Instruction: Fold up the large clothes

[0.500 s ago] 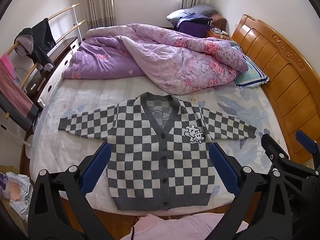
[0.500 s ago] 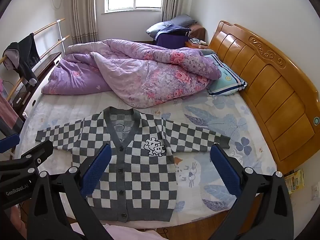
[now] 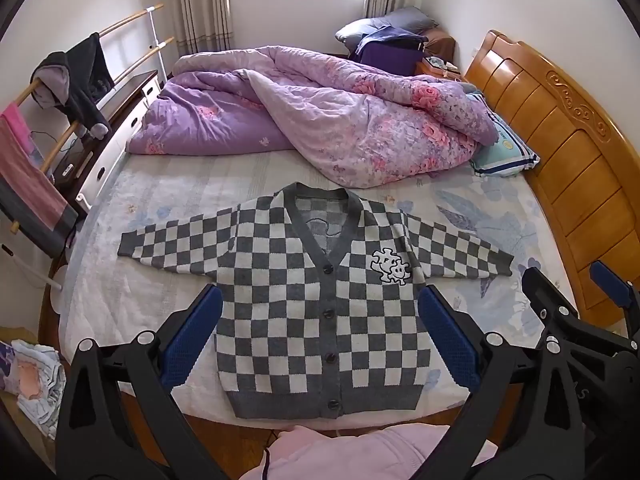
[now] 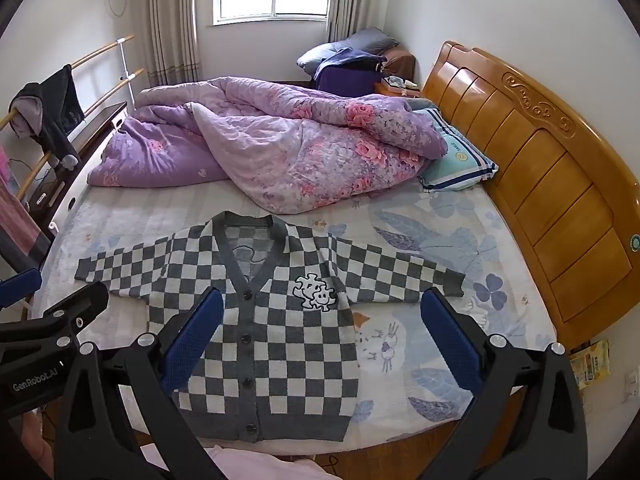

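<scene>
The left gripper is held with its jaws spread wide and nothing between them, raised above the lower half of the cardigan; the right gripper is likewise spread wide and empty, poised over the garment's side nearer the headboard; no cloth is touched by either. The cardigan is laid flat, front up and buttoned, on the near part of the bed, its sleeves stretched out to both sides and its hem at the mattress edge; no fold is yet seen, so the first fold is judged to be at hand. A sleeve cuff or shoulder would probably need to be pinched and carried inward across the body; both layers of knit should be caught. The garment is a thick, soft knit in grey and white checks, with ribbed grey edging, dark round buttons and a white puzzle-shaped patch on the chest; beyond it a puffy lilac floral quilt is heaped, beside a glossy carved wooden headboard.
</scene>
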`<state>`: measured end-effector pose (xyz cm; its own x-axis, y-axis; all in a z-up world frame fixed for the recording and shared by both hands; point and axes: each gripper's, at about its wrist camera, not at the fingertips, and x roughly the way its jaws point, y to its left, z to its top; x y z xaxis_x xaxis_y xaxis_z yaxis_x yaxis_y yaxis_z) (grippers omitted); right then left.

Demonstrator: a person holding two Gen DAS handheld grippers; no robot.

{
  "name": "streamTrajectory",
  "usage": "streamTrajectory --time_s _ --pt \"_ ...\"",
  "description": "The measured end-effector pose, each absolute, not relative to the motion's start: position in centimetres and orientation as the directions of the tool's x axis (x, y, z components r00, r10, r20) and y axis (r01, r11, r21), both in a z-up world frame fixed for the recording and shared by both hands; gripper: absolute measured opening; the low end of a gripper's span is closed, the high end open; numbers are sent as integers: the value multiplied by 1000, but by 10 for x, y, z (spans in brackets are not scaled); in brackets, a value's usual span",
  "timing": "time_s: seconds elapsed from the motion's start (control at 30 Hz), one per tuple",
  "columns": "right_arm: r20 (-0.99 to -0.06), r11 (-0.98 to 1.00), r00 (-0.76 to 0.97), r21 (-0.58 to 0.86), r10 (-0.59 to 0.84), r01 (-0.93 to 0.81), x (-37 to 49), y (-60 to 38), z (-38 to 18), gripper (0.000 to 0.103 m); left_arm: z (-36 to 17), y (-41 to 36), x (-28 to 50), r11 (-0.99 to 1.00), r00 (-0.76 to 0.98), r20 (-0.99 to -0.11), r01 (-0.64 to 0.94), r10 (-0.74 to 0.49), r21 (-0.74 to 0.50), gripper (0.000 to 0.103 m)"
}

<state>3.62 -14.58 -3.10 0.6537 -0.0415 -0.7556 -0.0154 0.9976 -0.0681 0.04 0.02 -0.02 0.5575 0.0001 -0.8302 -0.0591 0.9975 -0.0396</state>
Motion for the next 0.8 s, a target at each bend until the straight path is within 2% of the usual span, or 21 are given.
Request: streamTrajectory --time_s 0.8 --pt "-770 999 638 -48 -23 -22 30 -140 -33 96 -5 12 -15 997 550 -835 -56 -18 -58 98"
